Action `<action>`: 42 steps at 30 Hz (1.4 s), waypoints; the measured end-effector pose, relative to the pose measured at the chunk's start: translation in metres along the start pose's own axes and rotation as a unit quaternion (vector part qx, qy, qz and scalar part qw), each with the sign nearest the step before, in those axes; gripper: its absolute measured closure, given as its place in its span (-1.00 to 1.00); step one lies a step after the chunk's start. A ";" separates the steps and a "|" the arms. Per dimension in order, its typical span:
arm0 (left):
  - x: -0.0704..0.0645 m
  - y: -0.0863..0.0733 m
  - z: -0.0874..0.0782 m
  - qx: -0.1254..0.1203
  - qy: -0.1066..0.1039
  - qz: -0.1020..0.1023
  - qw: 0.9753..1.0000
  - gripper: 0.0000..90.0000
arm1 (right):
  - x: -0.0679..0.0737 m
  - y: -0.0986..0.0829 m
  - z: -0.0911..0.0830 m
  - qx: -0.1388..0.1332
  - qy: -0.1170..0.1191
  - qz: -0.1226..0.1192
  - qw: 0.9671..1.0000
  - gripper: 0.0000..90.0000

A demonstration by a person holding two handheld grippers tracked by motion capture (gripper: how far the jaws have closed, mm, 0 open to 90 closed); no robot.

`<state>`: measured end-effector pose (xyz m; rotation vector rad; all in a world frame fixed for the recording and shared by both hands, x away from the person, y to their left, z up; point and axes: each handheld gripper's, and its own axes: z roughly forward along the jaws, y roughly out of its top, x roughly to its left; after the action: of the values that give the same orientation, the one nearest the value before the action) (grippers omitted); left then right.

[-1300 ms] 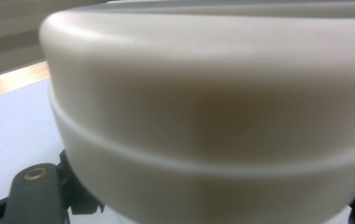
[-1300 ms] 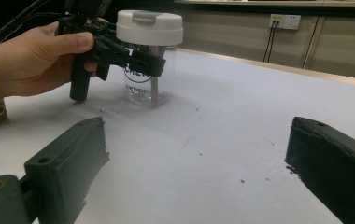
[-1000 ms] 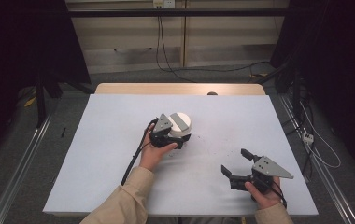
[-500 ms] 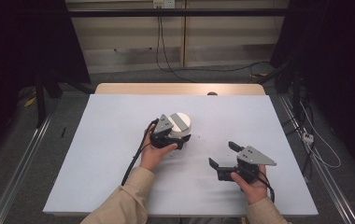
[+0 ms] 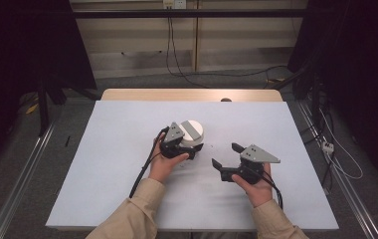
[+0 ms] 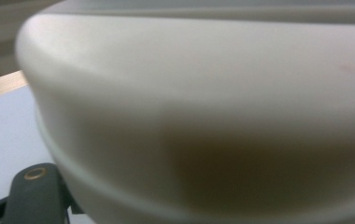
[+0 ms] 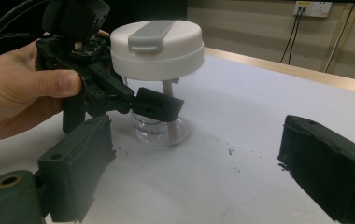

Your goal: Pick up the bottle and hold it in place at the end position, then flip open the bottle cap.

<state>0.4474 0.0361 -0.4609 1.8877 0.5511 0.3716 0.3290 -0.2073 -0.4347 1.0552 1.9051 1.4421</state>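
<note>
Presently my left gripper (image 5: pixel 189 149) clamps the clear cup (image 7: pixel 159 122) below its white lid (image 7: pixel 157 43), upright on the table (image 5: pixel 117 149); my right gripper (image 5: pixel 225 157), jaws wide, faces it nearby; next, I judge, close on the lid.

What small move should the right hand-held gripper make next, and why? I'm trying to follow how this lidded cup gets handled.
Probably ease the right hand-held gripper forward toward the white lid. Its jaws stand wide open and apart from the clear cup, while the left hand-held gripper already clamps the cup's body upright on the table, so the lid is free to be gripped.
</note>
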 end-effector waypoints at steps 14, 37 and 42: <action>0.000 0.000 0.000 0.001 0.001 0.001 1.000 -0.59 | 0.002 0.015 0.019 0.012 0.011 -0.003 1.000 -0.62; -0.001 0.000 0.000 0.003 0.003 0.002 1.000 -0.59 | 0.005 0.024 0.029 0.035 0.054 -0.013 0.998 0.54; 0.000 0.000 0.000 0.006 0.009 0.012 1.000 -0.59 | 0.009 0.025 0.031 0.041 0.069 -0.015 0.997 0.94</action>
<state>0.4474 0.0362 -0.4605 1.9055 0.5431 0.4015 0.3556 -0.1798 -0.4193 0.9809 2.0846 1.4651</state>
